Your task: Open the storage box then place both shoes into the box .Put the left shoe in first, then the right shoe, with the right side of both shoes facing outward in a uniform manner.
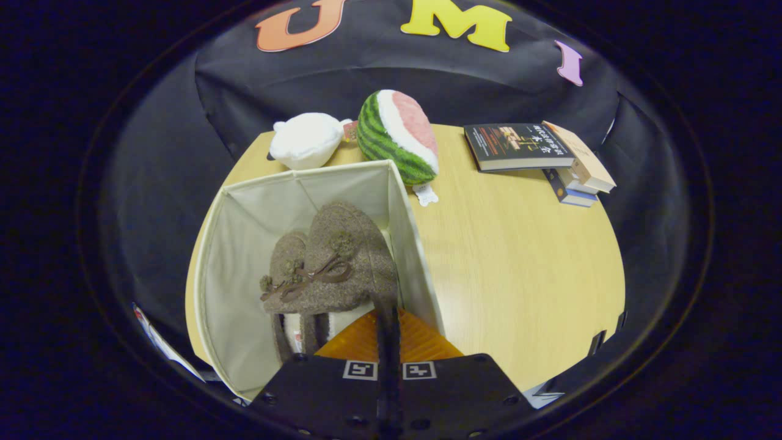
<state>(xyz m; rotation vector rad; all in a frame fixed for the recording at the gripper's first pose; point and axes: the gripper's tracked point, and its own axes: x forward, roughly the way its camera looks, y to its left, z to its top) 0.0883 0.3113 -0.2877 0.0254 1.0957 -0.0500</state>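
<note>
On your wooden table (519, 263), left to right: storage box (235, 256) open with both shoes (333, 263) inside, your gripper (388, 318) pinched nearly closed on the nearer shoe's heel, then watermelon plush (397, 137) and books (537, 153) against black cloth.

The gripper (388, 318) hangs over the open storage box (238, 256) on the desk (519, 263), its jaws closed together, pinching the edge of the nearer shoe (348, 263). A second shoe (287, 256) stands just beside it inside.
</note>
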